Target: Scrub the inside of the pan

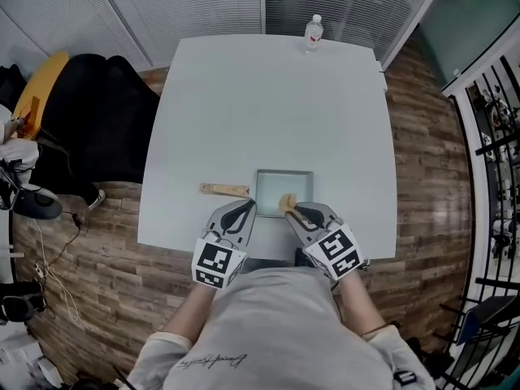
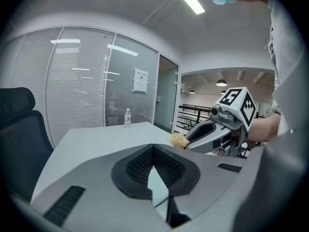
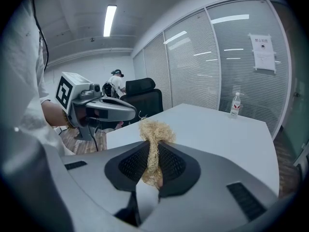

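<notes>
A shallow square pan (image 1: 283, 187) with a wooden handle (image 1: 225, 189) pointing left lies near the white table's (image 1: 268, 104) front edge. My right gripper (image 1: 291, 210) is shut on a tan fibre scrubber (image 1: 288, 202) over the pan's near right part; the tuft (image 3: 155, 132) sticks up between its pads (image 3: 170, 162). My left gripper (image 1: 249, 205) is shut, with its tips at the pan's near left corner; I cannot tell whether it pinches the rim. In the left gripper view its jaws (image 2: 153, 146) meet, and the right gripper (image 2: 193, 137) with the scrubber (image 2: 179, 140) shows beyond.
A clear water bottle (image 1: 314, 32) stands at the table's far edge. A black office chair (image 1: 97, 128) and bags sit on the wooden floor at the left. Glass walls with blinds stand behind the table, and a black railing (image 1: 496, 177) runs along the right.
</notes>
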### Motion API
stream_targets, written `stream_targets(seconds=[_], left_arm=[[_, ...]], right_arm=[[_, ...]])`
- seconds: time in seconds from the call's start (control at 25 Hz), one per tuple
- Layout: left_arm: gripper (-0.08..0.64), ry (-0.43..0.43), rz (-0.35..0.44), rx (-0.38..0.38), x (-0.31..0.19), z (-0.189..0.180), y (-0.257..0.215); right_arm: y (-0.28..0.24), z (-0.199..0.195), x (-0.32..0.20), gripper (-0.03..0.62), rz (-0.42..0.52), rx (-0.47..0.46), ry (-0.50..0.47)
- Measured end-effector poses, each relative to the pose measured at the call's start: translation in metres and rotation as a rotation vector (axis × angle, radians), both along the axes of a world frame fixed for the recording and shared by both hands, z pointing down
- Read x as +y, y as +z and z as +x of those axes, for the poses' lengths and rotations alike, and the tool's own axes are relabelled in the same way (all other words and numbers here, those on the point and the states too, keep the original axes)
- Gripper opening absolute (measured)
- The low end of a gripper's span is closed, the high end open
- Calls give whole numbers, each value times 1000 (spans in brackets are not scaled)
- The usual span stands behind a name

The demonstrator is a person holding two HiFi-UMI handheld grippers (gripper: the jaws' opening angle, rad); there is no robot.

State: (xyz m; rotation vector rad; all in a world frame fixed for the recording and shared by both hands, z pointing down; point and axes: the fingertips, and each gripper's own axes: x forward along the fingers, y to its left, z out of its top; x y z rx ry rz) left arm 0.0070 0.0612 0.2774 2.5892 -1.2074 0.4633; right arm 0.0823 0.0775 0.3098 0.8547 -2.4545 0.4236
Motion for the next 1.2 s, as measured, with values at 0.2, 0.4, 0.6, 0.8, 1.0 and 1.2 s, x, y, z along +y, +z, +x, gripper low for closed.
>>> stream_targets(seconds=[0.2, 0.4, 0.6, 0.8, 1.0, 1.2], left_arm=[[11, 35, -18, -5, -7, -6, 2], [12, 81, -26, -17, -13, -11, 7], [12, 105, -37, -31, -19, -17, 14], [12, 140, -50, -45, -20, -21, 18], [12, 168, -76, -76, -21, -32, 31], [12, 211, -92, -131, -22, -41, 45]], right_arm=[[3, -2, -4, 67, -15, 9, 30], [8, -1, -12, 67, -29, 19, 68], [11, 2, -16, 67, -37, 46, 94], [17, 3, -16, 67, -52, 68, 103], [25, 2, -16, 67, -60, 96, 107], [35, 1, -18, 67, -69, 125, 97]])
